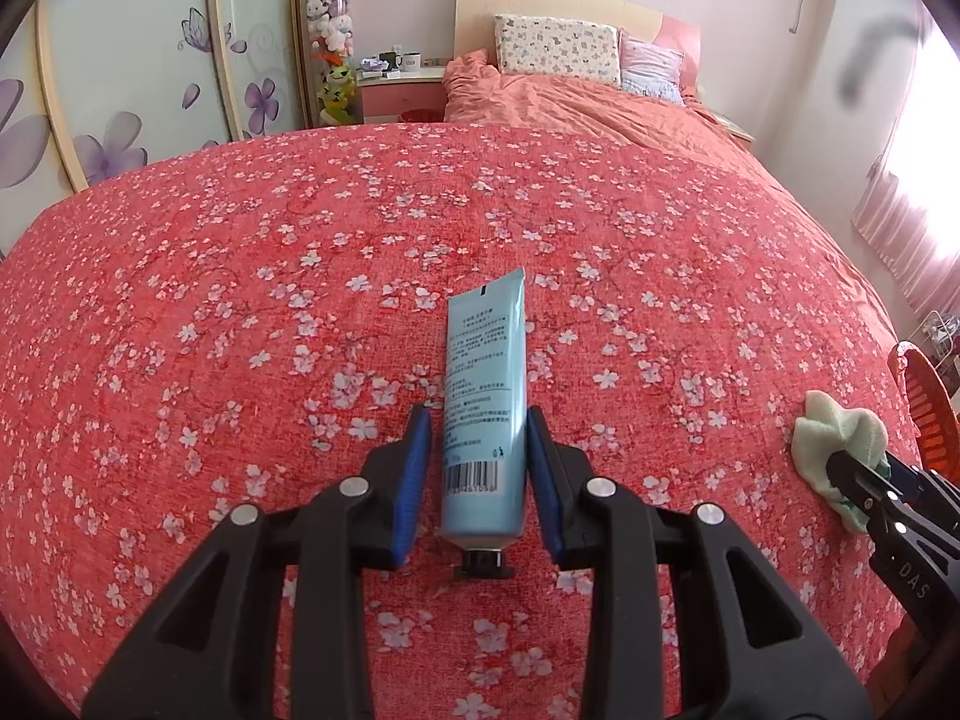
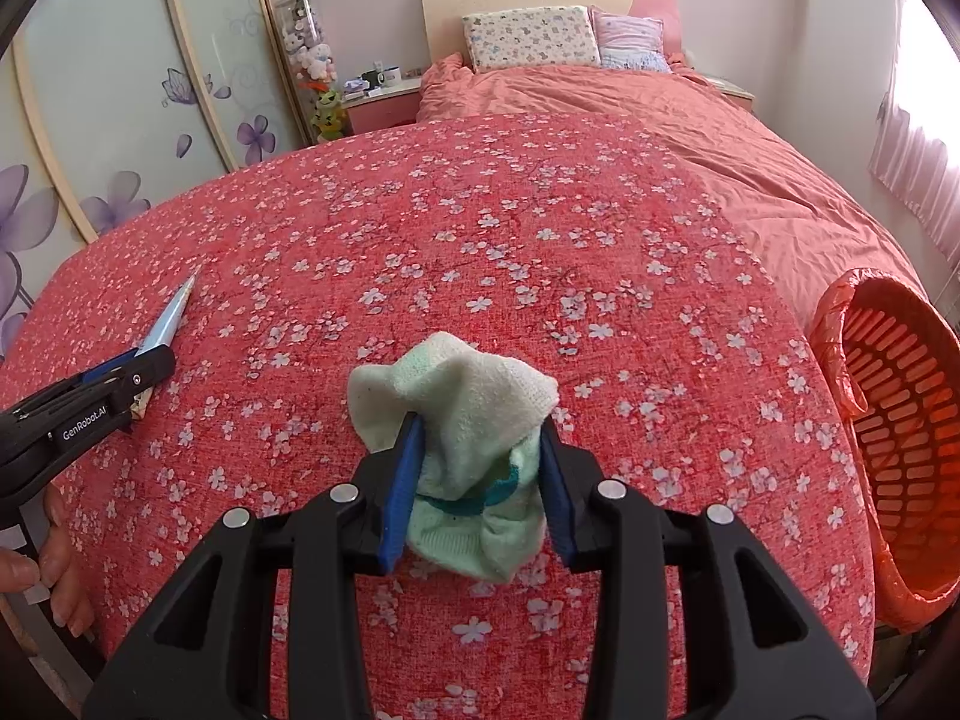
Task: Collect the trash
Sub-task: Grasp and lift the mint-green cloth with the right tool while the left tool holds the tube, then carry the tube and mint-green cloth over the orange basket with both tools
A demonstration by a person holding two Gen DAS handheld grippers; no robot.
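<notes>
A light blue tube [image 1: 485, 396] with a black cap lies on the red floral bedspread [image 1: 300, 276], cap toward me. My left gripper [image 1: 480, 420] has its blue pads on both sides of the tube, shut on it. The tube also shows edge-on in the right wrist view [image 2: 171, 315], with the left gripper [image 2: 135, 375] around it. My right gripper [image 2: 480, 429] is shut on a pale green sock [image 2: 462, 414] above the bedspread [image 2: 540, 240]. The sock shows in the left wrist view [image 1: 837, 438], held by the right gripper [image 1: 852, 468].
An orange slatted basket [image 2: 900, 438] lined with an orange bag stands at the bed's right edge, also seen in the left wrist view [image 1: 921, 408]. Pillows [image 1: 558, 48] and an orange duvet [image 1: 600, 102] lie at the far end. A nightstand [image 1: 399, 90] stands far left.
</notes>
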